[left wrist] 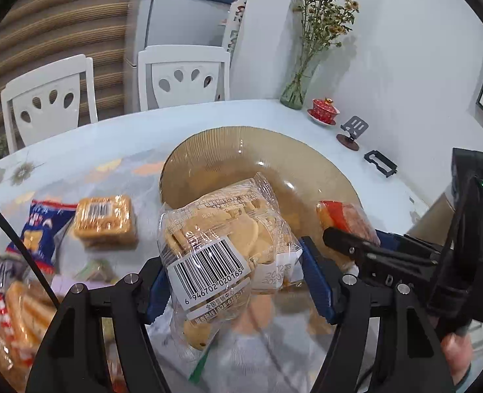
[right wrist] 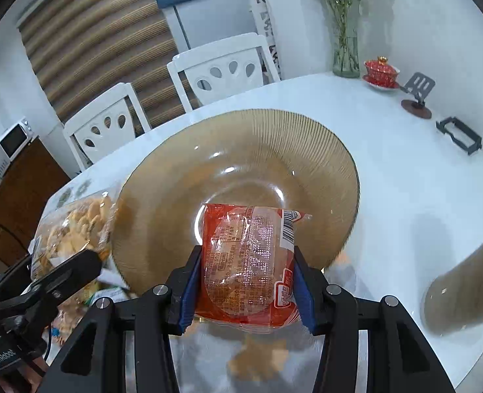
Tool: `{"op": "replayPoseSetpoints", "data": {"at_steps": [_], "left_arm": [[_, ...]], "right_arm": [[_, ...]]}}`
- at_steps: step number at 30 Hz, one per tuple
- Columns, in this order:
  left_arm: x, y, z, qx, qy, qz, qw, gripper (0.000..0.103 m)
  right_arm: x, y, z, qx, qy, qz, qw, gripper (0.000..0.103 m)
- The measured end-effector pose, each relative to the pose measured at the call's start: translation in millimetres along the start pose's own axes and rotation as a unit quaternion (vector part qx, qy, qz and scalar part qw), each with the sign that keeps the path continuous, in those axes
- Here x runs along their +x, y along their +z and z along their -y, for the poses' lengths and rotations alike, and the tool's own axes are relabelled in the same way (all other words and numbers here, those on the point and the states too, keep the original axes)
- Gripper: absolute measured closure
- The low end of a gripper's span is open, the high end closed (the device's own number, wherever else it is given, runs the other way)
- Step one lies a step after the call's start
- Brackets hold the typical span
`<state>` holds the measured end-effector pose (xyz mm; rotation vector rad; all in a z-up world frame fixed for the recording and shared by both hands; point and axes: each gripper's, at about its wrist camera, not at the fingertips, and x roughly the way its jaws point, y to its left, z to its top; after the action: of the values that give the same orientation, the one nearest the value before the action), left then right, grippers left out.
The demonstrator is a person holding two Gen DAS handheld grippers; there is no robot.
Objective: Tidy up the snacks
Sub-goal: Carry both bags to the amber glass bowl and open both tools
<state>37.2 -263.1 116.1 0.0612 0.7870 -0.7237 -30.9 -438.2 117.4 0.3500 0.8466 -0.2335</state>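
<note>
My left gripper is shut on a clear bag of yellow biscuits with a barcode, held above the near left rim of a big amber ribbed glass plate. My right gripper is shut on a red-and-clear snack packet, held over the near rim of the same plate. The plate's middle is bare. The biscuit bag also shows at the left of the right wrist view, and the red packet at the right of the left wrist view.
Left of the plate lie a square cracker pack, a blue snack bag and a bag of orange sticks. A flower vase, a red lidded cup, a phone stand and a black frame stand by the wall. Two white chairs stand behind the table.
</note>
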Motion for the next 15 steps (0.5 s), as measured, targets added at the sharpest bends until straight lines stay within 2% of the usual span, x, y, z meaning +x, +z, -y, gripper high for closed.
{"op": "replayPoseSetpoints", "data": {"at_steps": [2,5,8,11,15], "left_arm": [[6,4,1,-0.004,0.005,0.004,1.0,0.031],[8,5,-5,-0.018,0.004,0.001,0.9998,0.023],[-2,-2,-16,-0.033,0.003,0.008,0.9994,0.023],[-26,-17,-30,-0.053,-0.004,0.023,0.9983,0.023],[-54,-37,-41,-0.058,0.019,0.034,0.9975,0.023]], "right_arm": [[3,5,-1,0.002,0.003,-0.003,1.0,0.054],[-1,4,4,0.016,0.008,0.001,1.0,0.033],[-12,-1,6,0.018,0.012,0.017,1.0,0.033],[-21,-11,6,0.019,0.035,0.019,0.999,0.033],[-28,-28,-9,0.0,0.053,0.017,0.998,0.033]]}}
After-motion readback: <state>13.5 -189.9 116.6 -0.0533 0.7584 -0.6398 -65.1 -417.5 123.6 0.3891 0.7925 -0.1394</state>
